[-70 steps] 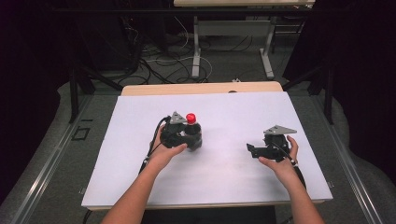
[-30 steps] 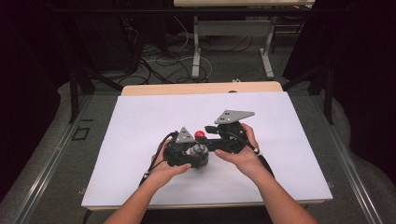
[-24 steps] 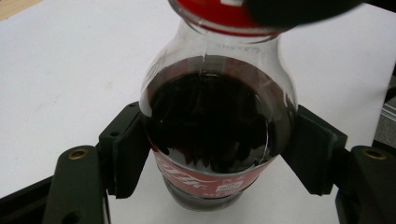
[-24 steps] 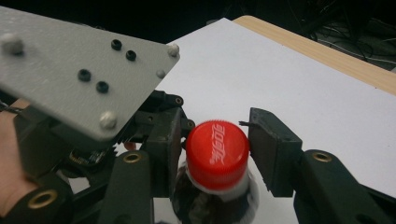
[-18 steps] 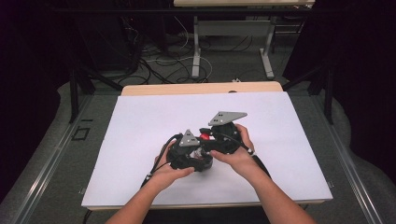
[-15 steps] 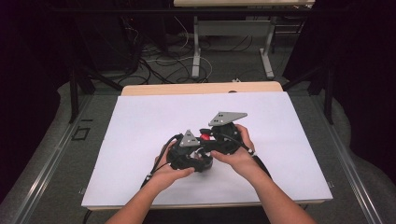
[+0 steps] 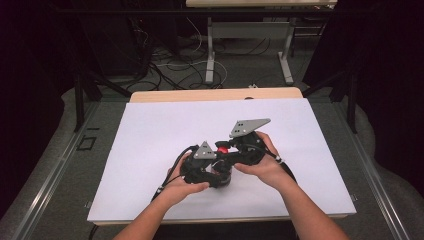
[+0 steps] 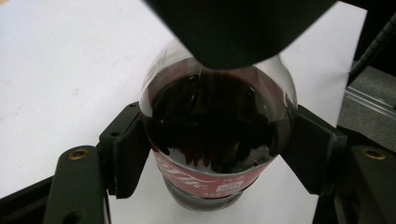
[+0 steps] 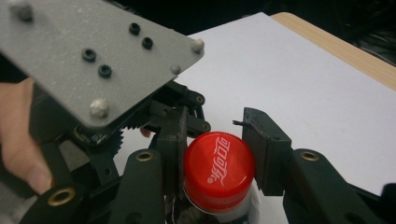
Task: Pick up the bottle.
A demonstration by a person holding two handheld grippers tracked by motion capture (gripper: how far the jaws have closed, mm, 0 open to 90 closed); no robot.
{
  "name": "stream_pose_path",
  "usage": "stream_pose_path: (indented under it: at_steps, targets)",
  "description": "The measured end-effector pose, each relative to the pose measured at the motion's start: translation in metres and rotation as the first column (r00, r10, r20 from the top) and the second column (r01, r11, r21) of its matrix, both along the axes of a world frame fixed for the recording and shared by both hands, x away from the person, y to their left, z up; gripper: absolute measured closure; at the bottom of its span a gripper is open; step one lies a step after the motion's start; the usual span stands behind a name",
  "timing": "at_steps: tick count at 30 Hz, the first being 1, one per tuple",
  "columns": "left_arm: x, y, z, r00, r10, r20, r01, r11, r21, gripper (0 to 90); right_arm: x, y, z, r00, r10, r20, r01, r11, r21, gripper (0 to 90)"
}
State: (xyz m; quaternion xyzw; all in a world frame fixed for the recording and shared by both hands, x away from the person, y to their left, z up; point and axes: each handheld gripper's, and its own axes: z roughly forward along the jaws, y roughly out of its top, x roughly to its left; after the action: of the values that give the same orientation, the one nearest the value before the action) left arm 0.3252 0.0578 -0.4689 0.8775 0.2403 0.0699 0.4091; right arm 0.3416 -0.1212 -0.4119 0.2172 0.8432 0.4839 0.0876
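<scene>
I am counting one cola bottle (image 8: 217, 140) with one red cap (image 9: 218, 171), two grippers, left (image 7: 202, 167) and right (image 7: 245, 149), and one white tabletop (image 7: 150, 135).

Bright even light on the white sheet, dark surroundings, close foreground blurred, faint shadows

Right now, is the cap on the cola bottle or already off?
On. The red cap sits on the bottle neck, the right gripper jaws closed on it, the left gripper clamping the body.

In the left gripper view, a blurred black hand-held gripper (image 8: 238, 28) at the frame's top hides the cola bottle (image 8: 217, 135)'s neck and cap.
</scene>
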Motion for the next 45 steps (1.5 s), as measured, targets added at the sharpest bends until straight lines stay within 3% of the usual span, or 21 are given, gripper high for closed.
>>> stream_pose_path:
  at_steps: [4,7,10,12,13,14,15,17,18,19,21,25,26,27,28,29,30,33,37,39,45]
  targets:
    - [-0.002,-0.002,0.000,1.0000,-0.010,0.000,0.010,0.9999,-0.006,30.4,0.005,-0.003,0.003,0.9959,0.090,-0.008,-0.090,0.996,-0.021,61.5]
    - [-0.002,-0.002,0.000,0.9995,-0.032,-0.002,0.032,0.9995,-0.006,30.4,0.009,-0.005,0.006,0.9865,0.161,-0.030,-0.163,0.986,-0.045,61.5]
    - [-0.003,-0.003,0.000,0.9980,-0.061,-0.015,0.061,0.9981,-0.004,30.4,0.014,-0.006,0.008,0.9679,0.247,-0.046,-0.250,0.966,-0.070,61.5]
    - [-0.003,-0.003,0.001,0.9969,-0.078,-0.002,0.078,0.9969,0.007,30.3,0.016,-0.006,0.008,0.9565,0.290,-0.033,-0.292,0.954,-0.076,61.5]
    - [-0.003,-0.003,0.001,0.9969,-0.078,-0.002,0.078,0.9969,0.007,30.3,0.016,-0.006,0.008,0.9565,0.290,-0.033,-0.292,0.954,-0.076,61.5]
    - [-0.004,-0.003,0.001,0.9960,-0.090,-0.001,0.090,0.9960,0.005,30.3,0.016,-0.006,0.010,0.9423,0.332,-0.044,-0.334,0.938,-0.088,61.5]
    - [-0.003,-0.003,0.001,0.9956,-0.093,-0.009,0.094,0.9956,0.005,30.3,0.017,-0.006,0.010,0.9375,0.345,-0.044,-0.348,0.933,-0.088,61.5]
    - [-0.004,-0.004,-0.001,0.9967,-0.081,-0.006,0.081,0.9967,-0.003,30.3,0.019,-0.007,0.009,0.9318,0.358,-0.058,-0.362,0.928,-0.089,61.3]
    - [-0.004,-0.004,-0.001,0.9967,-0.081,-0.006,0.081,0.9967,-0.003,30.2,0.019,-0.007,0.009,0.9334,0.354,-0.061,-0.358,0.929,-0.091,61.1]
    - [-0.004,-0.004,0.000,0.9965,-0.083,-0.010,0.083,0.9965,0.008,30.3,0.019,-0.007,0.009,0.9363,0.345,-0.068,-0.350,0.932,-0.091,60.6]
    - [-0.003,-0.003,-0.001,0.9988,-0.048,-0.006,0.048,0.9988,-0.005,30.2,0.018,-0.006,0.009,0.9520,0.298,-0.068,-0.303,0.951,-0.069,50.2]
    - [0.000,0.001,0.001,0.9997,-0.024,-0.008,0.024,0.9997,0.003,30.2,0.011,-0.005,0.014,0.9773,0.211,-0.022,-0.212,0.975,-0.069,47.9]
    - [0.001,0.001,0.000,0.9999,0.015,0.001,-0.015,0.9999,-0.009,30.2,0.009,-0.004,0.015,0.9850,0.171,-0.023,-0.172,0.982,-0.082,47.6]
    - [0.001,0.001,0.000,0.9999,0.015,0.001,-0.015,0.9999,-0.009,30.2,0.007,-0.003,0.016,0.9923,0.122,-0.021,-0.123,0.988,-0.089,47.6]
    - [0.001,0.001,0.000,0.9996,0.025,-0.009,-0.025,0.9996,-0.014,30.2,0.005,-0.001,0.016,0.9966,0.079,-0.023,-0.081,0.992,-0.094,47.5]
    - [0.001,0.002,0.000,0.9993,0.037,-0.007,-0.037,0.9992,-0.016,30.2,0.005,-0.001,0.016,0.9966,0.079,-0.023,-0.081,0.992,-0.094,47.5]
    - [0.002,0.003,0.000,0.9987,0.049,-0.016,-0.049,0.9987,-0.009,30.2,0.002,0.002,0.017,0.9999,0.008,-0.007,-0.009,0.993,-0.121,46.4]
    - [0.003,0.003,-0.001,0.9966,0.082,0.007,-0.082,0.9966,-0.007,30.2,-0.005,0.007,0.018,0.9959,-0.090,-0.008,0.088,0.988,-0.129,46.4]
    - [0.003,0.002,-0.002,0.9946,0.104,0.003,-0.104,0.9945,-0.016,30.2,-0.009,0.012,0.017,0.9866,-0.160,-0.033,0.155,0.982,-0.105,47.3]
    - [0.003,0.002,-0.002,0.9944,0.105,0.008,-0.105,0.9945,-0.002,30.2,-0.010,0.016,0.016,0.9754,-0.218,-0.033,0.213,0.970,-0.114,50.8]
    - [0.001,0.000,-0.002,0.9944,0.104,0.019,-0.104,0.9946,0.000,30.2,-0.008,0.024,0.013,0.9673,-0.252,-0.030,0.246,0.961,-0.125,55.8]
